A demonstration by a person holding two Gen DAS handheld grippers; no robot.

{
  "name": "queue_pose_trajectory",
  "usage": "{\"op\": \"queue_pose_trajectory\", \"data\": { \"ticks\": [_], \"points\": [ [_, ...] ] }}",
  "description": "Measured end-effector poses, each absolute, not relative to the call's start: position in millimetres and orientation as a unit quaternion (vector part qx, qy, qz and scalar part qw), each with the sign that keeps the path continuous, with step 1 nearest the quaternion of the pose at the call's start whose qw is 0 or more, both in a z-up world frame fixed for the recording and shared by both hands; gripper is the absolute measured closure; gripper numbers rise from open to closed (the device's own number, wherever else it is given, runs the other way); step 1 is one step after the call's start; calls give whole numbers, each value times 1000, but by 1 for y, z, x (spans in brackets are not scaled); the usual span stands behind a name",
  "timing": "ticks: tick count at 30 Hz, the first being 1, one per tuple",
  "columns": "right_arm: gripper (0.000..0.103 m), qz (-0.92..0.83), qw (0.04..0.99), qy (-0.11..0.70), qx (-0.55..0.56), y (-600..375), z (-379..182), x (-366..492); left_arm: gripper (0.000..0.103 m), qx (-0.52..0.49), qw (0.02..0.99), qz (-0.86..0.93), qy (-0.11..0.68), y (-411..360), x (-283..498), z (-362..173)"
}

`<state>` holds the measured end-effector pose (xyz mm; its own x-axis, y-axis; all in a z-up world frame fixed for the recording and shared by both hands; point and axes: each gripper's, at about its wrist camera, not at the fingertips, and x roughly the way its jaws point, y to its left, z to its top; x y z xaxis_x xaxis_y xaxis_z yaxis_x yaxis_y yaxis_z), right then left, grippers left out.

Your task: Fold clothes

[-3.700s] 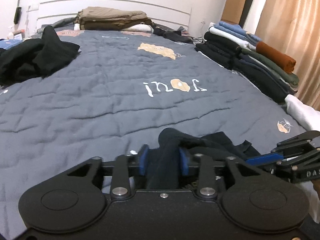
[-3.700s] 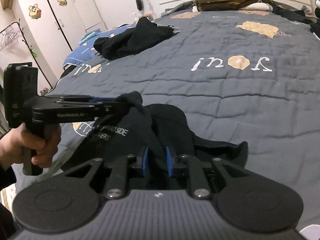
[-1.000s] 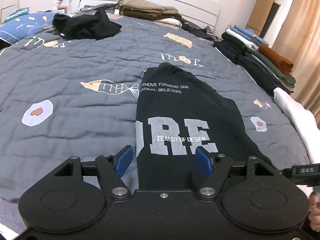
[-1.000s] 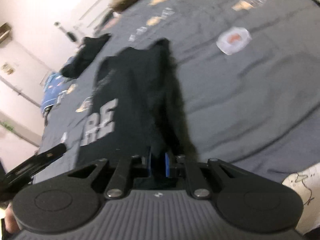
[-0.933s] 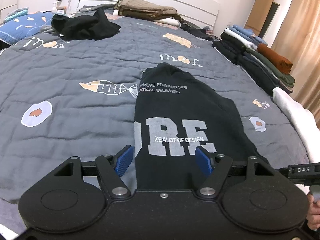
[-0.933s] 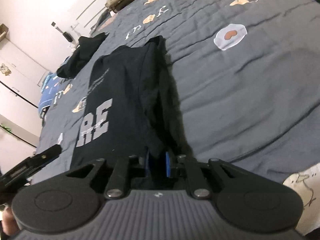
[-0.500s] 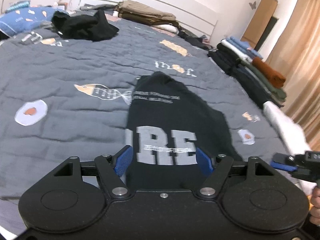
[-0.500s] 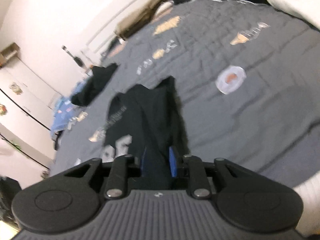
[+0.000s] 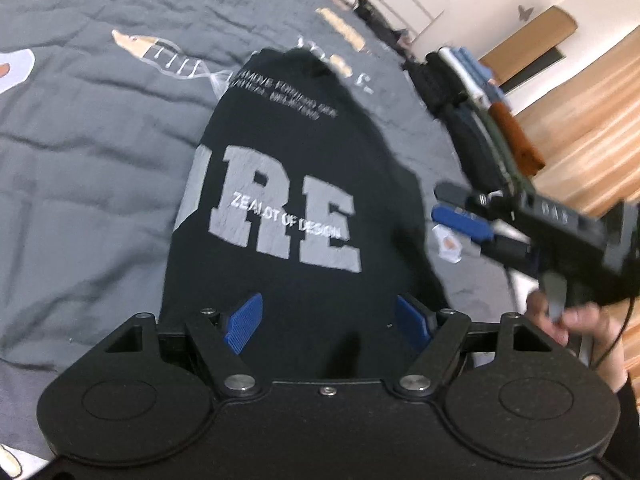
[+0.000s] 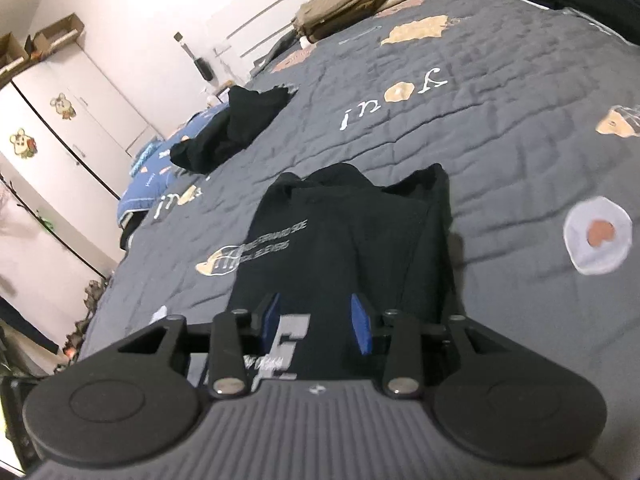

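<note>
The left gripper points forward and downward, its blue fingers spread wide with nothing pressed between them. The right gripper also tilts downward, and its jaws are opening; its blue fingers stand apart and clamp nothing. In the left wrist view the right gripper sits at the right, aimed leftward, with the person's right hand wrapped around its handle below, fingers curled at the trigger.
</note>
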<state>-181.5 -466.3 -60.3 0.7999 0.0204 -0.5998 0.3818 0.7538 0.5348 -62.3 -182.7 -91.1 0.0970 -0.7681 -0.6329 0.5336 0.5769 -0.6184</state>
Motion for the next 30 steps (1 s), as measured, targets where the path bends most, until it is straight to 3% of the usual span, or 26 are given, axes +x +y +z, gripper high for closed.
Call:
{"op": "queue_pose_trajectory", "data": {
  "ticks": [8, 13, 20, 30],
  "points": [
    [65, -125, 870, 311, 362, -504, -99, -167, 31, -136, 720, -441, 518, -172, -55, -88],
    [65, -115, 869, 326, 353, -504, -91, -163, 27, -171, 726, -468, 474, -169, -26, -54],
    [65, -98, 886, 279, 357, -518, -68, -146, 26, -224, 714, -488, 449, -215, 37, -33],
    [65, -107, 878, 281, 372, -536, -87, -126, 26, -237, 692, -498, 465, -286, 94, -55]
  ]
}}
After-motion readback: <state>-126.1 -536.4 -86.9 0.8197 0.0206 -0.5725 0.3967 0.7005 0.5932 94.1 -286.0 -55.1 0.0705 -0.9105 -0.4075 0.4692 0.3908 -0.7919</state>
